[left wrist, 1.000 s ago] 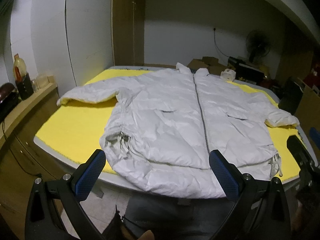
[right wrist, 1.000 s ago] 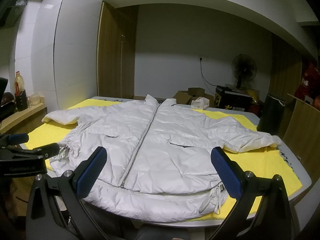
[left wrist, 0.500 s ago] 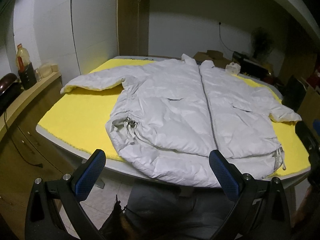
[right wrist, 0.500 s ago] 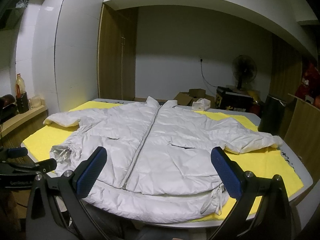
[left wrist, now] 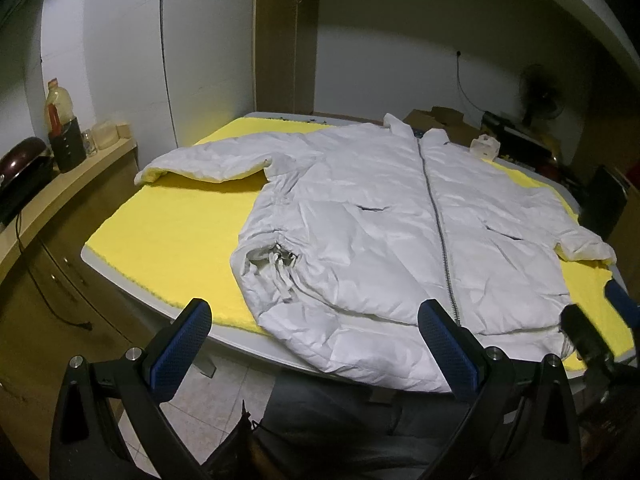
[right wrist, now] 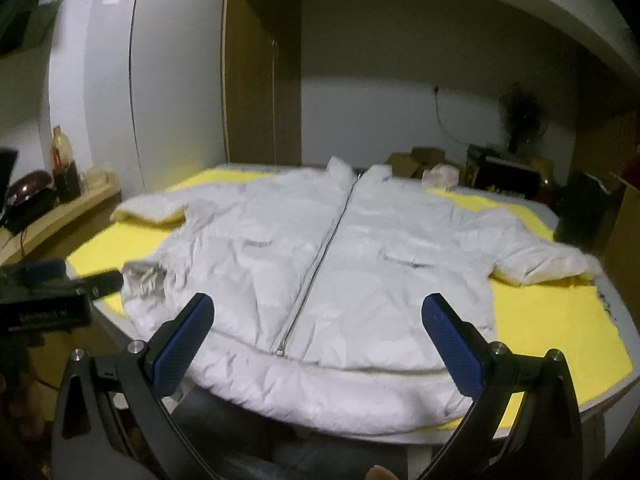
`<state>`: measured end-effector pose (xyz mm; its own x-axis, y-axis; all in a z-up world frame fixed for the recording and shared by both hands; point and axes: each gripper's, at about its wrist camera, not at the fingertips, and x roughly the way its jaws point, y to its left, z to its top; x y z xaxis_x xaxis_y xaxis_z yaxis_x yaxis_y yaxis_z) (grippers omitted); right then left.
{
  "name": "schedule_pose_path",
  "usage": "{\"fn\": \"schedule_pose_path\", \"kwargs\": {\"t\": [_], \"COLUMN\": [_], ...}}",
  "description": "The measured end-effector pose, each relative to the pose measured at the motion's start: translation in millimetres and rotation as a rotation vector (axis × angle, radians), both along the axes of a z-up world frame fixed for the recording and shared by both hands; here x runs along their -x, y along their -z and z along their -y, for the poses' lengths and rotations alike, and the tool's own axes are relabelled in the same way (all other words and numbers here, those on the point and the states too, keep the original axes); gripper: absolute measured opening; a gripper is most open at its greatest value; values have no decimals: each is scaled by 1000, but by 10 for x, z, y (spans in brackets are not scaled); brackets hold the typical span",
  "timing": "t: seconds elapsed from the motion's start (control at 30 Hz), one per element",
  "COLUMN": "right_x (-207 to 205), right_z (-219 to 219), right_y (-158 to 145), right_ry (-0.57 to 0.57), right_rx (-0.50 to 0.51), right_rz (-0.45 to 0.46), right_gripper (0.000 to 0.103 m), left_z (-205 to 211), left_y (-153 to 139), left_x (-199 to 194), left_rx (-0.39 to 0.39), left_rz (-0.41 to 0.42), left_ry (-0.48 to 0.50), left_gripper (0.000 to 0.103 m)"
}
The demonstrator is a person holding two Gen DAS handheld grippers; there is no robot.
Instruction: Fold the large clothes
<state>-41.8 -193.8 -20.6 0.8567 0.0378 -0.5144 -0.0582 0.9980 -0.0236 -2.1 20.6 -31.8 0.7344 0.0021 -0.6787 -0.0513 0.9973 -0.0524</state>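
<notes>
On yellow-covered bench (left wrist: 168, 240), white jacket (left wrist: 380, 232) lay flat, zipped, collar pointing away, hem nearest; left tongs (left wrist: 316, 344) and right tongs (right wrist: 320, 340) wide open, empty.

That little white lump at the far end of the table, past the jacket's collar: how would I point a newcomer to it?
Start at the table with the yellow cover and the white puffer jacket spread across it. Follow the jacket's zipper up to the collar, then look just right. The small white crumpled lump sits apart from the jacket, before the cardboard boxes.

Both tongs, left (left wrist: 314, 342) and right (right wrist: 318, 338), gape wide, empty.
</notes>
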Motion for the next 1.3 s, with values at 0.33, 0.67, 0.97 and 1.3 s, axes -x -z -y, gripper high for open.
{"fn": "schedule_pose_path", "kwargs": {"t": [0.33, 0.67, 0.97, 1.3], "right_x": [-79, -434, -959, -1207], "right_z": [-15, -76, 57, 103], "right_y": [21, 123, 182, 252], "right_ry": [7, -35, 8, 43], "right_rx": [-31, 11, 51, 82], "right_rz": [2, -60, -115, -155], "right_gripper": [103, 103, 103, 103], "left_z": [-199, -1659, -3252, -3745], "left_y": [105, 183, 1062, 1355], "left_x": [-166, -1381, -2783, -3495], "left_rx": [59, 513, 956, 1044], "left_rz": [-33, -108, -190, -118], "left_ry": [-11, -38, -276, -335], "left_gripper": [103, 103, 102, 100]}}
